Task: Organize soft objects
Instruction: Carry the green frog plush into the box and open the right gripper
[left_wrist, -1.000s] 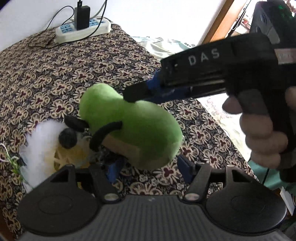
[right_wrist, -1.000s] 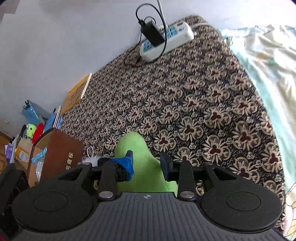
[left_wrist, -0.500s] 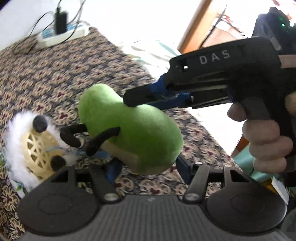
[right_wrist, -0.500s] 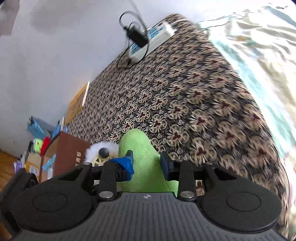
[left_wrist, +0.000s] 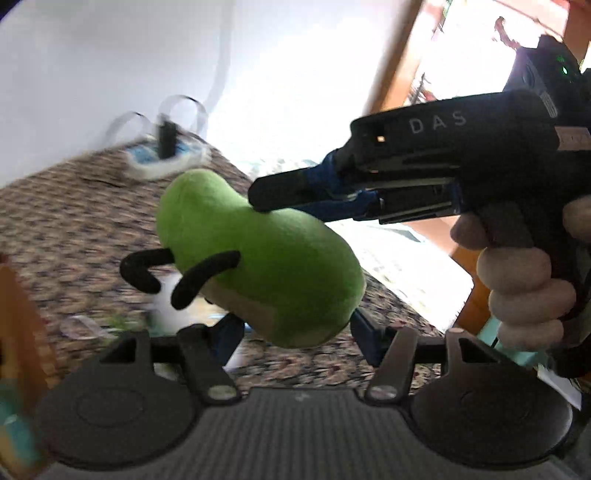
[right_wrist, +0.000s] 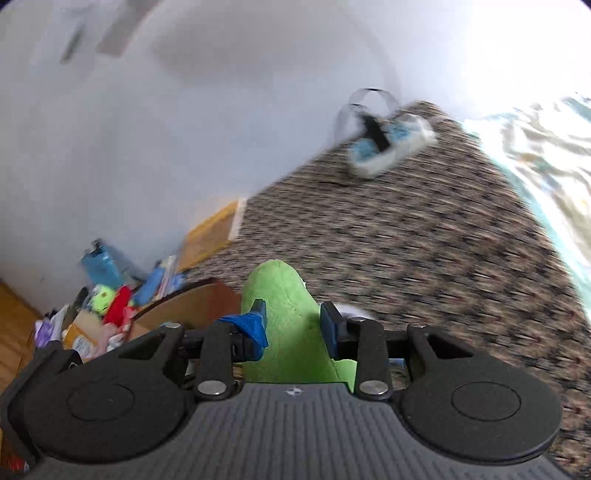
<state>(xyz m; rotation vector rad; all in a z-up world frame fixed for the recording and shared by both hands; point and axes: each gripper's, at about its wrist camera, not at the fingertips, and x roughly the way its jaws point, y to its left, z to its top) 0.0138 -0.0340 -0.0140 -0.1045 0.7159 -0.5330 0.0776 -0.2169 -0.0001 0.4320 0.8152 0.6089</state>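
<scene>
Hanging between both grippers' pads, green plush toy (left_wrist: 266, 258).

daylight — right side blown out; background motion-blurred; fisheye-bent edges

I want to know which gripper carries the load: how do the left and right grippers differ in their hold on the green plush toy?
The left gripper straddles the wide bottom end of the green plush toy, jaws set wide; the right gripper pinches its narrow neck, jaws close together. The left one sits below the toy; the right one reaches in from the side. Both have blue-padded fingers against the plush, held clear of the patterned bedspread.
</scene>
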